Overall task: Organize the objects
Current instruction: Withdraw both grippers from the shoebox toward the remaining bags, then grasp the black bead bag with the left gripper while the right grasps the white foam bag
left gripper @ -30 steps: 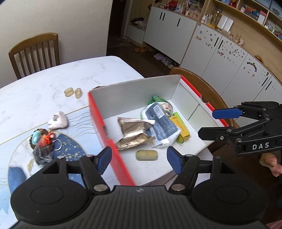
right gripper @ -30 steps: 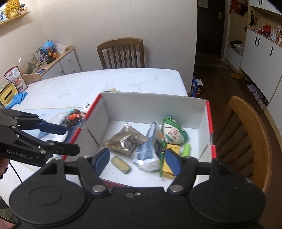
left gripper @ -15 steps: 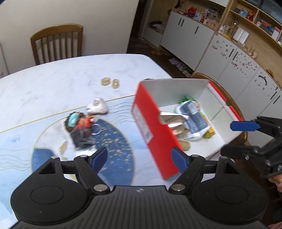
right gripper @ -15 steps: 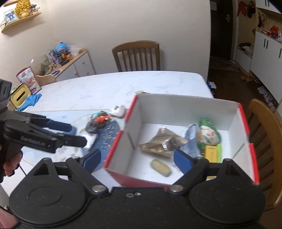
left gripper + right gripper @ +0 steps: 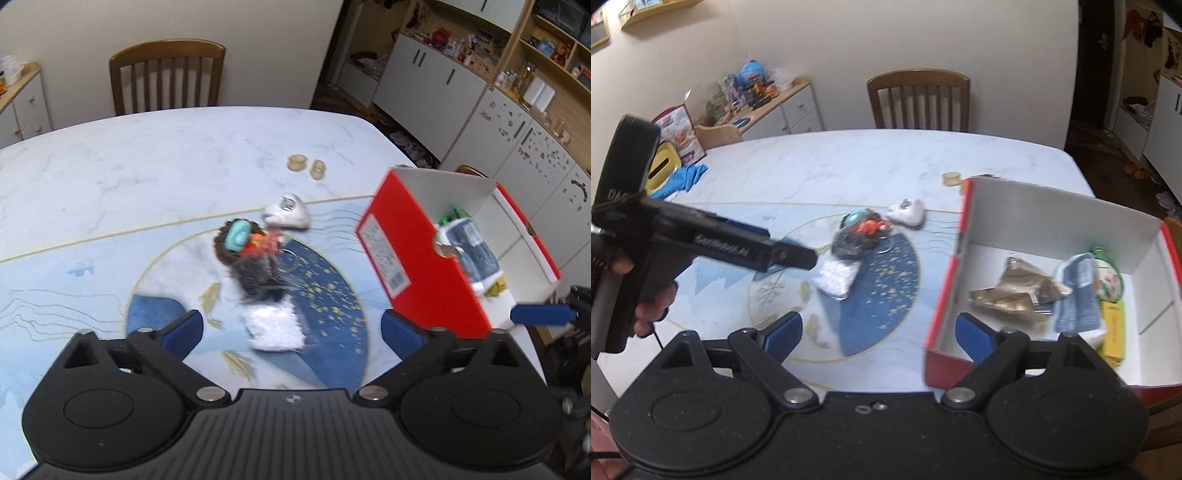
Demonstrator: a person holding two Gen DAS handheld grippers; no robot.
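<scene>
Both the left gripper [image 5: 291, 328] and right gripper [image 5: 879, 332] hang spread and empty, while the crinkly clear bag of white pellets [image 5: 275, 326], at centre frame on the blue-patterned table mat [image 5: 74, 280], looks light, soft and slippery, best pinched at 1 edge.

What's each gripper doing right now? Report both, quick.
Left gripper: open, holding nothing, above the white packet.
Right gripper: open, holding nothing, near the red box.
</scene>
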